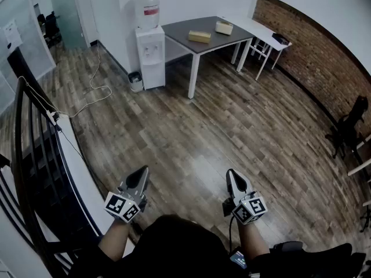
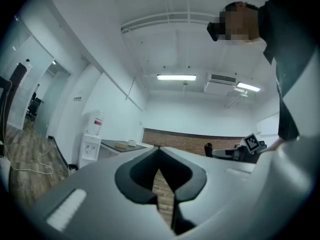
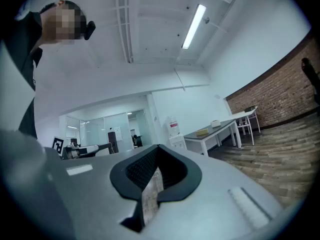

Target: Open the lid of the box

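Both pairs of fingers [image 2: 135,181] are pressed together, pinching nothing: left gripper [image 1: 142,171] and right gripper [image 1: 231,174] held level over the wooden floor [image 1: 191,132]. Well apart from them, straight ahead, the worktop [image 1: 179,33] carries two boxes, a yellowish box [image 1: 199,36] and a paler box [image 1: 224,28], more in line with the right gripper, I'd judge; which is meant is unclear. Head view shows the floor between; the gripper views show fingertips [image 3: 140,166] meeting.

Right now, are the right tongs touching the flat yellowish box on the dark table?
Apart. Head view shows the right tongs near the person, a wide stretch of floor from the flat yellowish box on the dark table.
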